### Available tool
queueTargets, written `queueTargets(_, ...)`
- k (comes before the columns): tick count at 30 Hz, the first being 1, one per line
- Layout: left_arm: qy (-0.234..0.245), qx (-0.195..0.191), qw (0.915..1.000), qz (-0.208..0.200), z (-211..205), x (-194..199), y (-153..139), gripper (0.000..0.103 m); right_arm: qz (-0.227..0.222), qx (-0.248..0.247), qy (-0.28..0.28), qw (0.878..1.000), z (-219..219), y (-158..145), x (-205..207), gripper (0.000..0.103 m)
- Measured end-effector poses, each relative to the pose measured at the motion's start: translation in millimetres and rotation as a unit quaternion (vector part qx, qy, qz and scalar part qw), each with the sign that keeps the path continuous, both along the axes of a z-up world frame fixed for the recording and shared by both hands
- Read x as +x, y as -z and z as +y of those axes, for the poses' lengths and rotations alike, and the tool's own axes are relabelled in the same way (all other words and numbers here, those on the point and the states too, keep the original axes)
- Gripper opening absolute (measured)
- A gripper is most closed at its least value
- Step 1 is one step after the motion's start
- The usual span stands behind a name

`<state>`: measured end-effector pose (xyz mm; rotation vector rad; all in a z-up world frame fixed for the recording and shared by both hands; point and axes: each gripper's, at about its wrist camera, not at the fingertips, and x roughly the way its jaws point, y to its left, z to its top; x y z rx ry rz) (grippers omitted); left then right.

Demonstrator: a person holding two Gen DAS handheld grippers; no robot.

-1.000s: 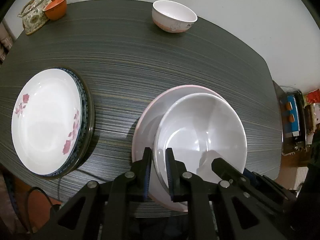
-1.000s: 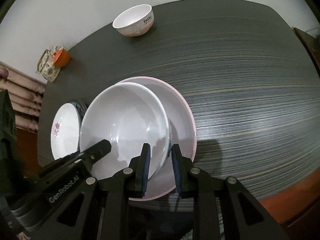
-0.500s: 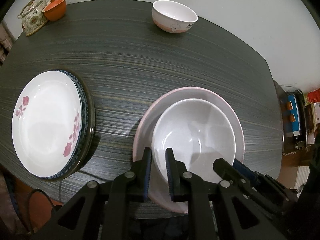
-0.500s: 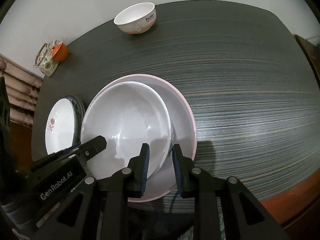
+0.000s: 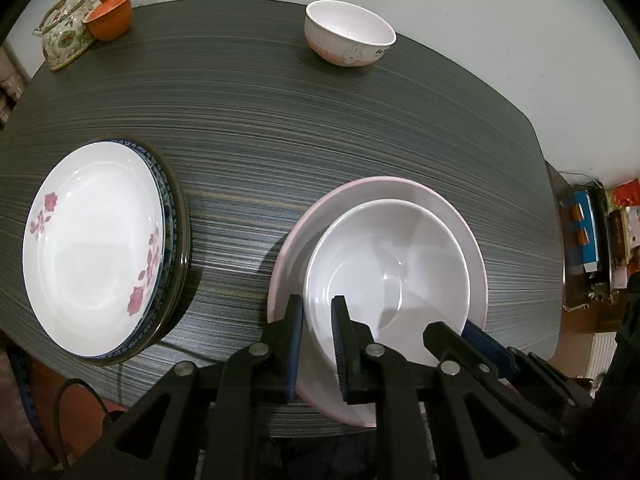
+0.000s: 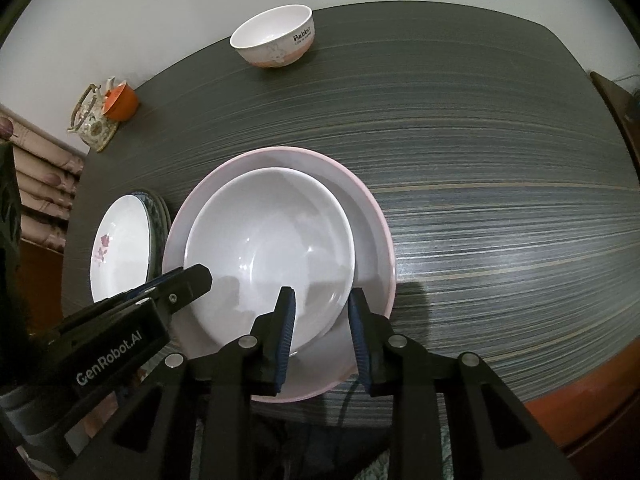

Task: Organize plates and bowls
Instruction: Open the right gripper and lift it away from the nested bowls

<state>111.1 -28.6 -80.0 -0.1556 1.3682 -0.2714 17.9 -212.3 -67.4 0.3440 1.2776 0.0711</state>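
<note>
Glazed and probably slippery, the wide white ceramic bowl (image 6: 270, 248) is sitting nested while the right gripper (image 6: 322, 320) is loosening and the left gripper (image 5: 318, 334) is seemingly pinching its rim.

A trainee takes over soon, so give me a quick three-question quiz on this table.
1. True or false: the white bowl rests in the pink plate.
2. The left gripper is clamped on: A) the bowl's rim, B) a spoon, C) nothing.
3. What stands right beside the teapot?

Key:
1. True.
2. A.
3. An orange cup.
</note>
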Motion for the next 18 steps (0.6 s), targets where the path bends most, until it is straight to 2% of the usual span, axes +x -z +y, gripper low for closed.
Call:
queueTargets(4,0.0,-0.003,1.0,-0.001,0.5,0.4,-0.5,0.016,-0.001,-0.001,-0.001,1.0,0.1,-0.9,-1.6,0.027)
queueTargets(9,0.002,-0.002,0.9998,-0.017,0.5,-1.2,-6.8,0.02,-0.01,-0.005,-0.003,1.0,2.4,-4.6,-5.0,0.035)
queueTargets(18,0.003,-0.005,0.9987,-0.05,3.7,-2.9,-17.7,0.028,-0.031,-0.009,0.0,0.999,1.3,-14.4,-3.6,0.038)
